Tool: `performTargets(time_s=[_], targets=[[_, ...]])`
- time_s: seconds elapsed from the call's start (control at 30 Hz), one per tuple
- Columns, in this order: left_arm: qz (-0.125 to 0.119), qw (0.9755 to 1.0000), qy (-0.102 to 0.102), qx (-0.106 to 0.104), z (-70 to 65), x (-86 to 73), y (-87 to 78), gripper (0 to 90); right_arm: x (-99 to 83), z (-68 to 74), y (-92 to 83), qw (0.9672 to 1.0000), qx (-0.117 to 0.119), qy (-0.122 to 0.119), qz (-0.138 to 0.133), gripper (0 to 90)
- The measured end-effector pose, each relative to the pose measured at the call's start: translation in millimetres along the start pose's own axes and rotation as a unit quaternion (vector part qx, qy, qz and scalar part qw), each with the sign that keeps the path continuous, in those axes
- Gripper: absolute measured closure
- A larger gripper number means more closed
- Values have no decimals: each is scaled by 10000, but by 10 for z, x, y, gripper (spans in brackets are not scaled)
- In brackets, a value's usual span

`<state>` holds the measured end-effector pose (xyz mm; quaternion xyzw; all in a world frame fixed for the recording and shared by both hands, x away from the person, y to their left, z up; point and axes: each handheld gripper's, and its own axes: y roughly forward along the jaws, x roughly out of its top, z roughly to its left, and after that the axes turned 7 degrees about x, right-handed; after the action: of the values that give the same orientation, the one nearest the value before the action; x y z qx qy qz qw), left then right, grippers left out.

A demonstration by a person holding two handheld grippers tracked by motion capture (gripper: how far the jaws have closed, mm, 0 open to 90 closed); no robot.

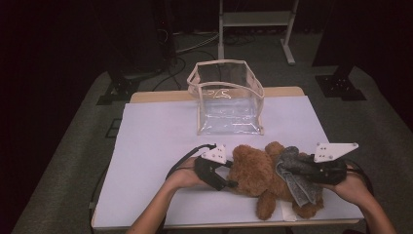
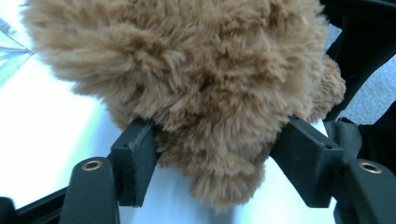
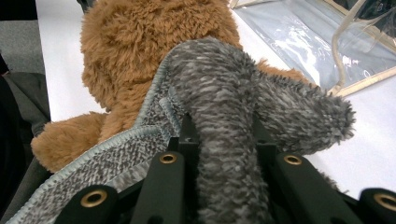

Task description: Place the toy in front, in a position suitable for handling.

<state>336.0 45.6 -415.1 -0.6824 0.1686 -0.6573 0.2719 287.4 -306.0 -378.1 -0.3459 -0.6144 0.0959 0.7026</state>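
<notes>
While the white-covered table carries a clear plastic bag standing open at its far middle, the brown teddy bear lies along the near edge, right of centre, well apart from that bag. A grey fuzzy cloth is draped over the bear's right half (a fold rises between the jaws), and the right gripper is clamped narrowly on it. At the bear's left end the left gripper stands wide, its pads flanking the fur; whether they press I cannot tell.

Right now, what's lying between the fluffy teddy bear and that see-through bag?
Nothing: in the high view, just bare white table cover separates the teddy bear from the clear bag.
</notes>
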Motion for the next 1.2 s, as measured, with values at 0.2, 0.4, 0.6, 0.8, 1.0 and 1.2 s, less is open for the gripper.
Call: performTargets(time_s=[0.2,0.4,0.6,0.8,1.0,1.2], targets=[[-168,9999,28,23,-34,106,-29,454,16,19,11,9999,66,32,-70,727],[-70,9993,306,184,-102,354,-81,467,132,84,-60,9999,86,-103,-108,726],[-159,9988,402,231,-134,537,-66,461,243,140,-116,9989,21,-288,-376,727],[-119,9988,380,268,-139,519,20,435,-17,26,-67,9996,-67,-32,-261,734],[-141,9986,390,317,-151,544,-5,473,0,75,-46,9988,46,-17,-481,734],[-200,9985,327,382,-146,538,-115,500,149,100,22,9980,256,-114,-574,734]])
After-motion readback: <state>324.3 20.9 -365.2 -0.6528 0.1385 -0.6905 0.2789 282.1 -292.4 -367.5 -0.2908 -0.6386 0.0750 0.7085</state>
